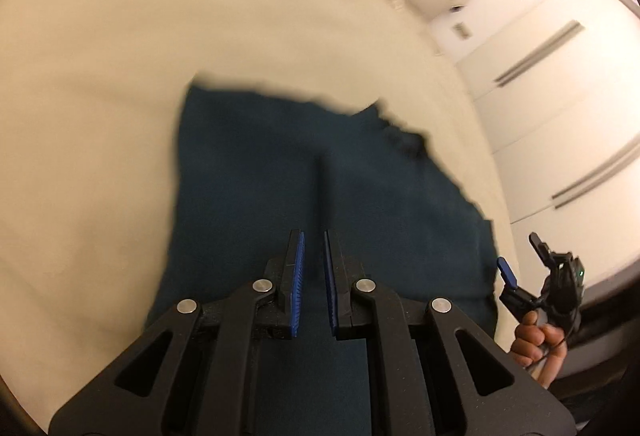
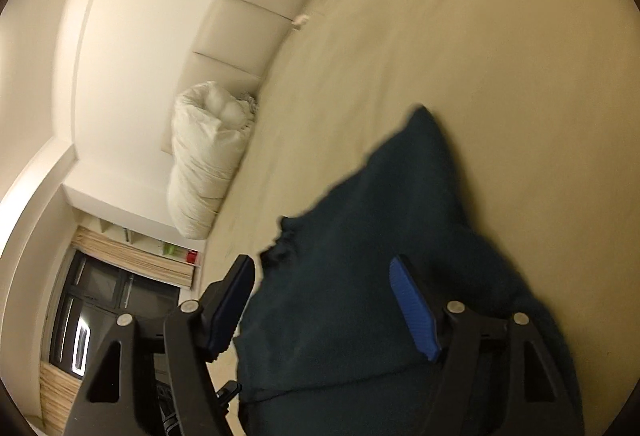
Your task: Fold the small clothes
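Note:
A dark teal garment point(image 1: 312, 171) lies spread on a cream bed sheet point(image 1: 100, 75). My left gripper point(image 1: 314, 236) hovers over its near part, the blue pads close together with a narrow gap and nothing between them. The right gripper point(image 1: 520, 256) shows at the garment's right edge in the left wrist view, held by a hand point(image 1: 536, 340). In the right wrist view the right gripper point(image 2: 322, 264) is open wide over the same garment point(image 2: 380, 256), empty.
A rolled white duvet point(image 2: 204, 163) lies at the head of the bed against a padded headboard point(image 2: 248, 19). A dark window point(image 2: 92, 320) and a shelf with small items point(image 2: 176, 250) sit beyond it. White wardrobe doors point(image 1: 560, 55) stand past the bed's right side.

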Demonstrator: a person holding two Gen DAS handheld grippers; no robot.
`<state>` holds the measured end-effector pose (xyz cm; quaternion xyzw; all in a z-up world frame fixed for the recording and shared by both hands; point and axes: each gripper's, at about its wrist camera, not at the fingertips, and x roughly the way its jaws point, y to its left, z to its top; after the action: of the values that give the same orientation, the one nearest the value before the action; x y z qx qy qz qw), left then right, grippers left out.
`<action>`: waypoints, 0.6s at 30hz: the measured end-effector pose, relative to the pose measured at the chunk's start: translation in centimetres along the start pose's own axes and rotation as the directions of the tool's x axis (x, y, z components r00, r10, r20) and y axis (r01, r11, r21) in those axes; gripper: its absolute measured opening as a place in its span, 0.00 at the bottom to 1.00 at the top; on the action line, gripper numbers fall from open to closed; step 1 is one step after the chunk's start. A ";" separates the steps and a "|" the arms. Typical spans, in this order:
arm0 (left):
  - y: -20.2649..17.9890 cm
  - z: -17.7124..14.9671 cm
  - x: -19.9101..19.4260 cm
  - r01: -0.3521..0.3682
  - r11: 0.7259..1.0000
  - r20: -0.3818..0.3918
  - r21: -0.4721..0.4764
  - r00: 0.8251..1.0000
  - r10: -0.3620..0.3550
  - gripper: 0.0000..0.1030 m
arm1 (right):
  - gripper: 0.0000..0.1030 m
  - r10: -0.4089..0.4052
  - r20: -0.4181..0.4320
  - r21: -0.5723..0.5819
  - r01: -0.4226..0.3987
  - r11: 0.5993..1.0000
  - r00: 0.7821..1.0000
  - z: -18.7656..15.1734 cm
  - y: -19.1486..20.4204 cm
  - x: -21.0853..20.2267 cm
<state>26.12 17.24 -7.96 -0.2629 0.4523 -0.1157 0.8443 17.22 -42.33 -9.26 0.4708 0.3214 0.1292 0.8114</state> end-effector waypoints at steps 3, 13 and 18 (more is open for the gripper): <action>-3.1 1.0 2.6 0.041 0.994 -0.007 0.101 0.999 -0.040 0.09 | 0.75 0.060 -0.034 -0.004 -0.060 0.998 0.998 0.7 0.5 1.7; -1.5 -0.8 8.3 0.047 0.986 -0.077 0.162 0.996 -0.035 0.09 | 0.30 0.086 -0.116 0.040 -0.082 0.996 0.990 0.0 -5.8 3.9; -0.6 -1.1 6.4 0.035 0.991 -0.062 0.131 0.998 -0.027 0.09 | 0.39 0.022 -0.142 -0.010 -0.024 1.000 0.990 -1.8 -5.5 0.9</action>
<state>28.85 13.53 -12.64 -0.2097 0.4646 -0.1662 0.8441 16.27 -43.51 -14.90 0.4595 0.3721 0.1733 0.7876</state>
